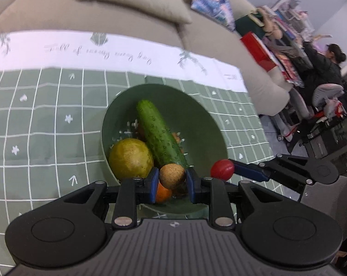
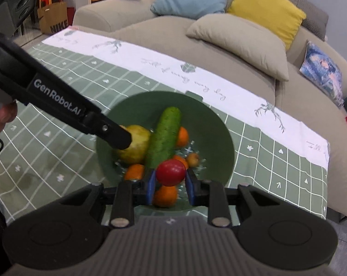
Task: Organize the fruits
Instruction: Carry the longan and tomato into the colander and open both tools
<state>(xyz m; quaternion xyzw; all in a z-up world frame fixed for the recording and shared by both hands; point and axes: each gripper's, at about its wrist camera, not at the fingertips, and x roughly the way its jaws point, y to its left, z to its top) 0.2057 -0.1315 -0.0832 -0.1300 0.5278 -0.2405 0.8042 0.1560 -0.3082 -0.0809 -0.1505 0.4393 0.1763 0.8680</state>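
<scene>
Both grippers above green bowl [image 1: 203, 115]: left gripper [image 1: 172, 181] clamping brown fruit [image 1: 172, 176], right gripper [image 2: 171, 184] clamping red fruit [image 2: 170, 172].

"GenRobot.AI" on left gripper [image 2: 118, 138]; "NIKE" on bag [image 2: 52, 19]

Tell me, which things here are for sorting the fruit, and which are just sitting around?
For the job: green bowl, cucumber, yellow-green fruit, oranges, small brown fruit in the left gripper, red fruit in the right gripper.

Just around: sofa, cushions, paper bag, tablecloth.
</scene>
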